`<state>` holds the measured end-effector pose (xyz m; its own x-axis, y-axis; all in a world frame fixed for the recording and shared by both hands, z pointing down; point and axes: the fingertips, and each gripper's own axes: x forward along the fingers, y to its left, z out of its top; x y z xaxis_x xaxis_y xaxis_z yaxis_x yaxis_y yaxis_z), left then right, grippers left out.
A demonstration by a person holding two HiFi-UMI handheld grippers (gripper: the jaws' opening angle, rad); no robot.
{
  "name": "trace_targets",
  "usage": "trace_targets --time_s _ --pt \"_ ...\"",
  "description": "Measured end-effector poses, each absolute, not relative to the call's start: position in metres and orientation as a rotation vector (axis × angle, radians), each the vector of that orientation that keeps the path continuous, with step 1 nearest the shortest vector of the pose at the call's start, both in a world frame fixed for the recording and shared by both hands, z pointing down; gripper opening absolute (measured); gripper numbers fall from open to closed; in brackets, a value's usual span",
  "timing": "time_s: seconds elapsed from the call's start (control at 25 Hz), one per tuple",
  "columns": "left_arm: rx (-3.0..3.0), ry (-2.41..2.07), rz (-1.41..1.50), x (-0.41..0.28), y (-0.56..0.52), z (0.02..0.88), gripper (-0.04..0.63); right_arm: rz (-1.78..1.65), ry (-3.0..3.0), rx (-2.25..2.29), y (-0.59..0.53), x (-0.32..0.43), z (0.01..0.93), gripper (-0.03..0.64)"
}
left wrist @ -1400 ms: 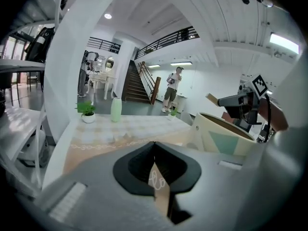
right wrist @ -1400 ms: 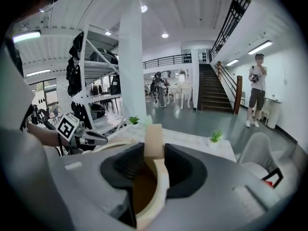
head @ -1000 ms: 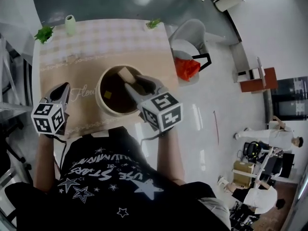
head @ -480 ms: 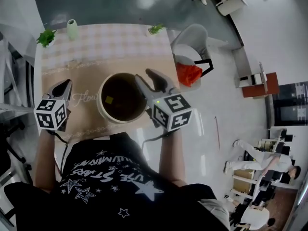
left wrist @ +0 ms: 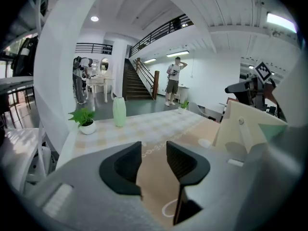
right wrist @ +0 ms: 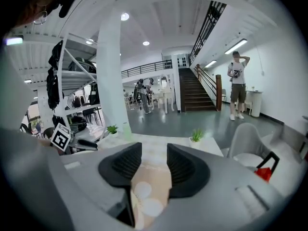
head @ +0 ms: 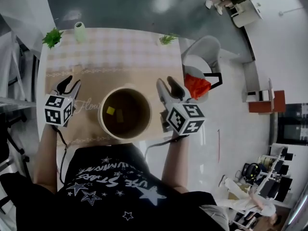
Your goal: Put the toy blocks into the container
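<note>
The container (head: 125,87) is a round cream tub with a dark inside, standing on the table in front of me. Two toy blocks lie in it, a yellow one (head: 110,110) and a tan one (head: 120,115). My left gripper (head: 69,84) hovers left of the tub, whose cream wall (left wrist: 240,129) shows in the left gripper view. Its jaws (left wrist: 154,160) have just been opening and hold nothing. My right gripper (head: 167,84) hangs right of the tub. Its jaws (right wrist: 149,163) have also just been opening, with only table between them.
The table (head: 120,57) has a checked cloth at its far part. A potted plant (head: 53,36), a pale green vase (head: 80,32) and a small plant (head: 167,39) stand along the far edge. A grey chair with a red bag (head: 197,85) stands off the right edge.
My right gripper held a tan block over the tub, let it go, and has swung out to the tub's right. My left gripper has shifted slightly and its jaws have parted.
</note>
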<state>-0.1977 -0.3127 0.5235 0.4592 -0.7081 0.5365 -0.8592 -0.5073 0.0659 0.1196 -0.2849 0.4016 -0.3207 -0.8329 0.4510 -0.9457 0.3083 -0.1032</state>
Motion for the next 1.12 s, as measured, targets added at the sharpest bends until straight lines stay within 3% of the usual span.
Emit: trace_targets --time_s 0.48,1.12 --pt "2.368 -1.276 0.932 -0.199 -0.348 0.577 0.276 0.614 -2.264 1.528 -0.309 0.136 0.44 0.169" --pt "2.381 -1.121 1.184 -0.207 -0.385 0.612 0.276 0.673 -2.256 1.422 -0.334 0.132 0.469 0.169"
